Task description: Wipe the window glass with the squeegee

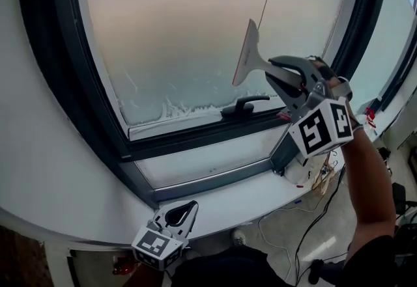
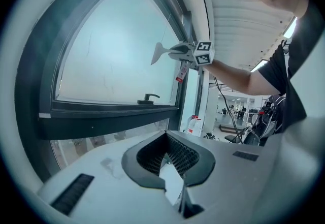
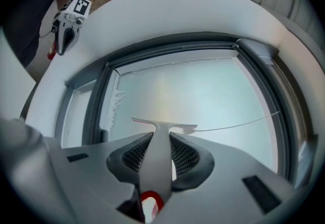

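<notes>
Up at the window, gripping the pale grey T-shaped plastic squeegee [image 1: 247,51] by its handle with the right gripper [image 1: 287,79], jaws pressed against both sides. Holding the blade raised before the misted window glass [image 1: 189,19], right of centre, above the black lever handle [image 1: 243,107]; no telling whether touching. Showing white foamy streaks [image 1: 176,109] along the pane's bottom edge. Down low by the white sill [image 1: 215,198], hanging the left gripper [image 1: 187,207], jaws closed together, nothing between.

squeegee [image 1: 247,54]: in right gripper [image 1: 277,71], before window glass [image 1: 195,32], above window handle [image 1: 244,107]
left gripper [image 1: 177,214]: low left, by sill [image 1: 228,194], well apart from squeegee
</notes>
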`<state>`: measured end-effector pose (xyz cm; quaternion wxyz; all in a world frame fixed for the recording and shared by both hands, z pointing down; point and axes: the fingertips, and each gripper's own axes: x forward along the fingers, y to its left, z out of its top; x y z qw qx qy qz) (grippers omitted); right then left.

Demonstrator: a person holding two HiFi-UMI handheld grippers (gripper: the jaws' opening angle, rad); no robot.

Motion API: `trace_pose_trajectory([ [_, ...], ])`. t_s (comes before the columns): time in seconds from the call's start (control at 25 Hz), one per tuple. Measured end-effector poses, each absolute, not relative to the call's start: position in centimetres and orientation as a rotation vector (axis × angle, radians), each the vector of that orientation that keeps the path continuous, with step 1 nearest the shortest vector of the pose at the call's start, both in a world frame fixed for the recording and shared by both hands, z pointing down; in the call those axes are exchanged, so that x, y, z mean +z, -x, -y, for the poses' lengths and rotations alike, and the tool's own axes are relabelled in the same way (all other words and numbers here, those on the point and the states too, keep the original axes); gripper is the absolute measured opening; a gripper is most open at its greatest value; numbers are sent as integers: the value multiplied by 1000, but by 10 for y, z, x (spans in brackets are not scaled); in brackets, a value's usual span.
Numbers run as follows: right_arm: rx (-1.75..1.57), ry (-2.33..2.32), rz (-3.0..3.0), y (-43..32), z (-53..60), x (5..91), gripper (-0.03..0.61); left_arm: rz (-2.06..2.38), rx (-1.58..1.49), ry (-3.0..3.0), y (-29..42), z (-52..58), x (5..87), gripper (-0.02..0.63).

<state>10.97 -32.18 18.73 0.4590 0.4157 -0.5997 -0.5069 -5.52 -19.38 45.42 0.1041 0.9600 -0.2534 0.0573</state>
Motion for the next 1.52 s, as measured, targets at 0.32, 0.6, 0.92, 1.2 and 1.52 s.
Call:
trace_pose_trajectory([
  [0.32,-604,-1208,1932,-103,236,402,87,793,197,-2773,81,196,492,0],
  [0.6,40,-1584,2297,-113,162,470,87,897,223,-2682,85,173,515,0],
  [0.92,179,-1580,2451,-173,68,479,87,1003,129,-2689,10,95,498,0],
  [1.2,258,-1511,2513,-230,-25,505,87,1086,112,-2635,-55,-13,511,0],
  [1.52,390,-1421,2551,-251,-95,528,87,1153,202,-2508,-71,-107,528,0],
])
